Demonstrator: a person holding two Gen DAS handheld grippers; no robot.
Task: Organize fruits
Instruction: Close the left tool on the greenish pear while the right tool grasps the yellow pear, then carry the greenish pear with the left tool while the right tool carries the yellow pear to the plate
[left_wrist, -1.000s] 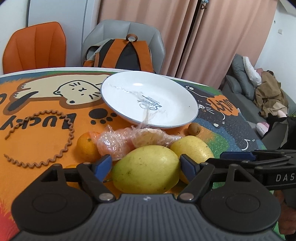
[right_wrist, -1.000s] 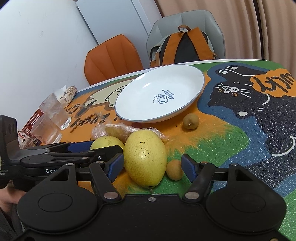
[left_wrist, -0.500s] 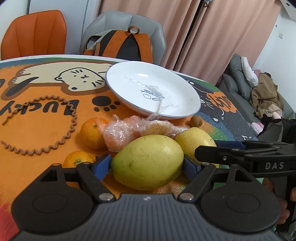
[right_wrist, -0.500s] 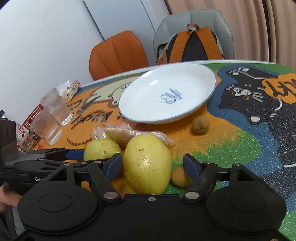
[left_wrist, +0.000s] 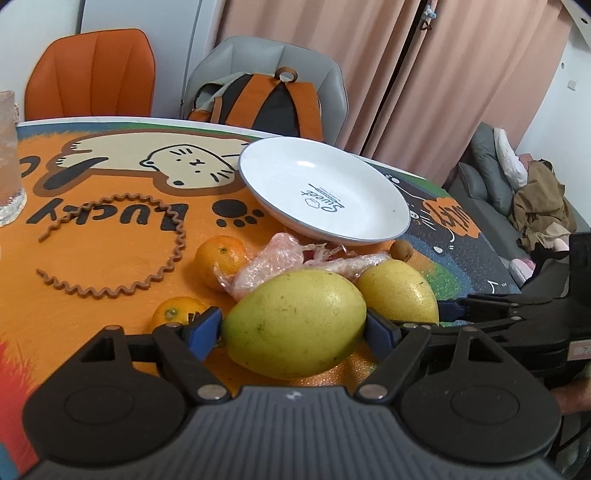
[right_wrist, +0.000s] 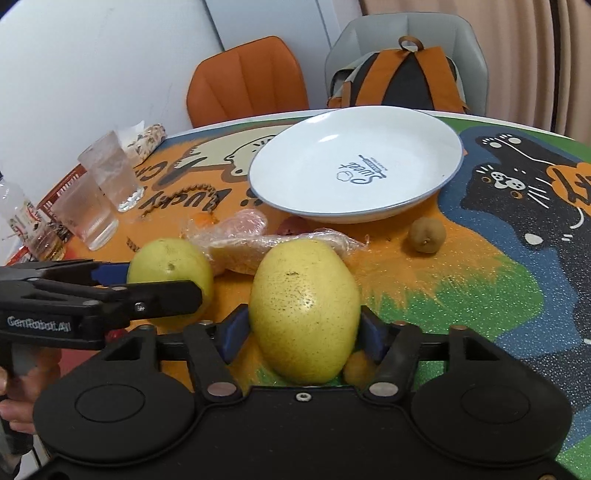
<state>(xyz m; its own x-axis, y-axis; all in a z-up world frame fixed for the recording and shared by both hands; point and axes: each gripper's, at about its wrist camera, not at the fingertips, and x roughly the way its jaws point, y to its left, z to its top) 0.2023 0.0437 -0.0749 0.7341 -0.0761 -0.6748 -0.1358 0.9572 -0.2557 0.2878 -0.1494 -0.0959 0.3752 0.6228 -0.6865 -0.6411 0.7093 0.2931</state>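
Note:
My left gripper (left_wrist: 293, 326) is shut on a large yellow-green mango (left_wrist: 295, 325) and holds it low over the table. My right gripper (right_wrist: 304, 326) is shut on a second yellow mango (right_wrist: 304, 310), which also shows in the left wrist view (left_wrist: 397, 291). A white plate (left_wrist: 325, 192) sits empty beyond the fruit, seen too in the right wrist view (right_wrist: 354, 162). Two oranges (left_wrist: 219, 256) (left_wrist: 177, 314), plastic-wrapped fruit (left_wrist: 280, 262) and small brown fruits (right_wrist: 426, 236) (right_wrist: 356, 367) lie on the mat.
Two clear glasses (right_wrist: 110, 171) stand at the left of the table. A wavy brown band (left_wrist: 122, 243) lies on the orange mat. An orange chair (left_wrist: 92, 74) and a grey chair with a backpack (left_wrist: 258, 99) stand behind the table.
Both grippers closed onto their mangoes. The right jaws, wide open a second ago, now clamp the fruit. The left gripper lifted and shifted, so the plate appears farther right.

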